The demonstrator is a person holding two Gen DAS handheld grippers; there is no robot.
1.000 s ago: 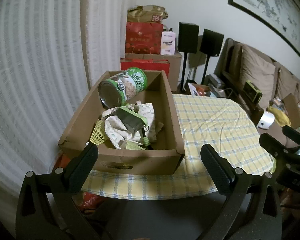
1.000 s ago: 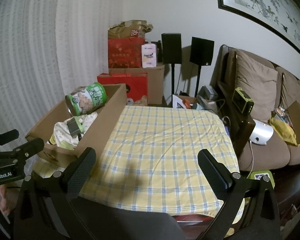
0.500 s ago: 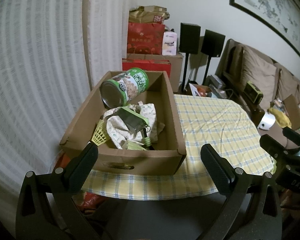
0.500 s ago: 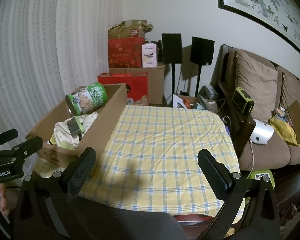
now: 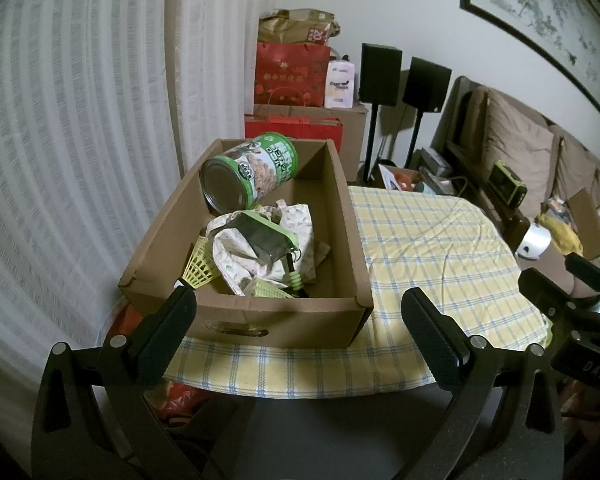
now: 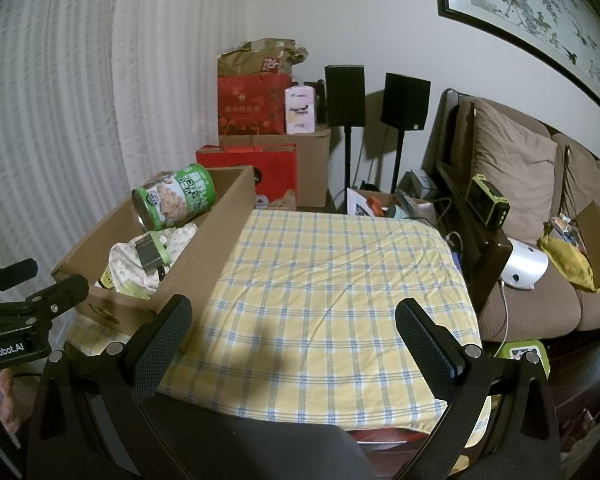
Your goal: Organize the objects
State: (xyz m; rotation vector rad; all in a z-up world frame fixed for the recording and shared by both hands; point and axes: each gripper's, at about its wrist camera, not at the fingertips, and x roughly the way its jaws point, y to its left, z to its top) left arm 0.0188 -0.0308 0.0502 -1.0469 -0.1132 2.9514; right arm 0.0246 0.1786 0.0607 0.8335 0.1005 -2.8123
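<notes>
Cardboard forms the open box (image 5: 260, 322) that sits at the left end of the table, on a yellow and blue checked cloth (image 6: 340, 280). Inside it a green can (image 5: 252, 170) lies on its side against the far left wall, its metal end turned toward the camera. Below the can a crumpled floral cloth (image 5: 236, 248) fills the middle of the box, with a grey and green flat item (image 5: 266, 236) resting on top of it and a yellow shuttlecock (image 5: 198, 268) wedged at the near left corner.

The left gripper (image 5: 298, 330) hovers just in front of the box's near wall, its jaws spread wide and holding nothing; the box lies straight ahead between the two fingers (image 5: 168, 332). The right gripper (image 6: 292, 336) hangs over the near edge of the bare checked cloth, likewise spread wide and empty, with the box off to its left, beyond its left finger. In the right wrist view the left gripper's black fingers appear at the left edge, beside the box's near corner. Brown sofa cushions (image 6: 516, 160) stand to the right of the table.
</notes>
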